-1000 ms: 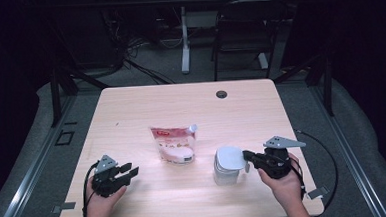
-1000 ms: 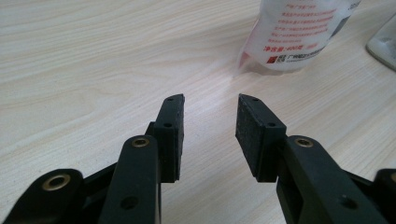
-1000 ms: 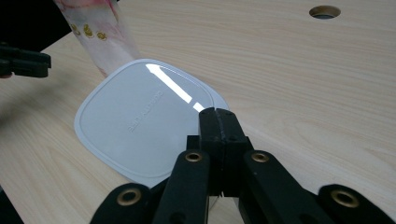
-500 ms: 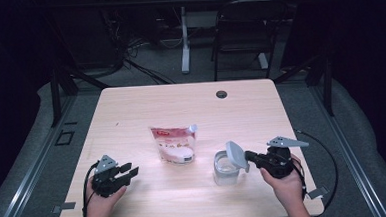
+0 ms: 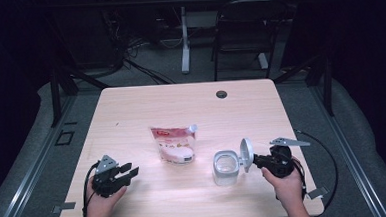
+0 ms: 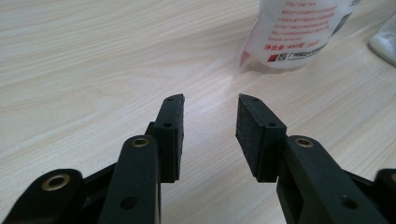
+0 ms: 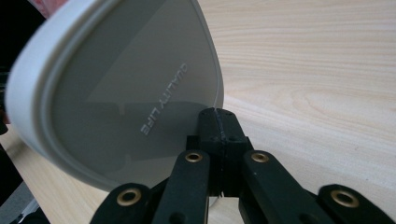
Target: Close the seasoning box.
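1. 2 pieces of writing can be read. The round grey plastic lid (image 7: 116, 93) carries raised letters "QUALITY LIFE" on its inner face, seen in the right gripper view. The white plastic pouch with red print (image 6: 299, 30) shows rows of red Chinese characters in the left gripper view; the small lines are too fine to read.
2. Right gripper (image 5: 256, 160): jaws closed on the rim of the lid (image 5: 245, 155), which stands on edge, tilted, just right of the clear square container (image 5: 225, 168) and above its right rim. Whether lid and container touch, I cannot tell.
3. The container sits open on the pale wooden table (image 5: 181, 104), near the front edge, right of centre.
4. Left gripper (image 5: 127, 173): jaws apart, nothing between the pads (image 6: 254, 126), resting low at the front left of the table, aimed toward the pouch (image 5: 175, 143).
5. The pouch lies flat near mid-table, its spout at the far right corner, well apart from the left gripper, near the container.
6. Change: 1 second ago the lid sat on the container; half a second ago it was partly raised; now it is swung up and clear to the right. Left gripper, pouch and container unchanged in place.
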Demonstrator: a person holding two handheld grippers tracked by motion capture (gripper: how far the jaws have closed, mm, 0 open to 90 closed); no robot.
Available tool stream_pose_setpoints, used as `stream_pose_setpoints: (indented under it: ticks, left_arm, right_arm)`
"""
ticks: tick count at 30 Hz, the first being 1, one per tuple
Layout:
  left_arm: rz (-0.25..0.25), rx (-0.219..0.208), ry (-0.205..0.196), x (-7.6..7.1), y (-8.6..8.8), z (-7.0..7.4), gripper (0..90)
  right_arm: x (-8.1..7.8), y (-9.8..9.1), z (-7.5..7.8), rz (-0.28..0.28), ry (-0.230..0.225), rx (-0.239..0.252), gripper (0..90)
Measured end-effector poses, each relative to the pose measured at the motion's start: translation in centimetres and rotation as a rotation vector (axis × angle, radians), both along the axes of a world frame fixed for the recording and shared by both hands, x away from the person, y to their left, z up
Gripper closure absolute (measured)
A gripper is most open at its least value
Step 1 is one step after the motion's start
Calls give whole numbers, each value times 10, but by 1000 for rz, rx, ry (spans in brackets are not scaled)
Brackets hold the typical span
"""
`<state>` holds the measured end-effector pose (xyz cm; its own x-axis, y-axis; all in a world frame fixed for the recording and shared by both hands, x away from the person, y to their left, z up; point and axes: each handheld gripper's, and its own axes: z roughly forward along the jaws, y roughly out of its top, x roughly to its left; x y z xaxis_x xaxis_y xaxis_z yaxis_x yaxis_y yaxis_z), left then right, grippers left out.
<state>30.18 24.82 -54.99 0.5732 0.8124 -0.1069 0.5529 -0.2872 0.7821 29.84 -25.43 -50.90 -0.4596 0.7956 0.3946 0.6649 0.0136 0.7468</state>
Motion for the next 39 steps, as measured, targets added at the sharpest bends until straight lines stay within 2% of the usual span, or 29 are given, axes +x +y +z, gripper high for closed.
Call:
stream_pose_setpoints:
  ticks: [6,11,13,15,18,20,21,23,27,30,34,35,36,39]
  left_arm:
    - [1,-1,0,0,0,0,620]
    - [0,-2,-2,0,0,0,618]
    - [-7,3,-5,0,0,0,618]
    - [-8,2,-4,0,0,0,614]
    - [-10,4,-5,-1,0,1,614]
    - [-10,1,-7,-1,0,1,613]
    - [-12,0,-4,-1,1,1,613]
    - [-12,-2,-6,-1,1,1,609]
    - [-12,-2,-6,-1,1,1,605]
    - [-18,-5,-7,0,1,2,603]
    - [-20,-13,-3,1,0,1,602]
    - [-21,-14,-3,1,0,1,602]
    - [-20,-15,-3,2,0,1,602]
    - [-20,-16,-4,2,1,1,601]
  right_arm:
    - [1,-1,-3,0,9,11,900]
    - [1,-3,-5,-17,9,-7,900]
    - [-1,-5,-3,-41,-13,-47,867]
    - [-2,-5,-3,-50,-28,-48,840]
    - [-8,-9,-5,-66,-51,-81,758]
    - [-15,-15,-9,-42,-112,-114,689]
    - [-15,-15,-9,-42,-112,-114,689]
    - [-21,-19,-13,-38,-138,-150,648]
    - [-28,-20,-17,-31,-154,-183,609]
    - [-29,-18,-18,-29,-154,-180,612]
    - [-30,-13,-22,0,-129,-185,639]
    - [-30,-11,-22,11,-124,-188,651]
    - [-31,-7,-23,46,-120,-189,651]
    - [-32,-2,-23,65,-130,-215,647]
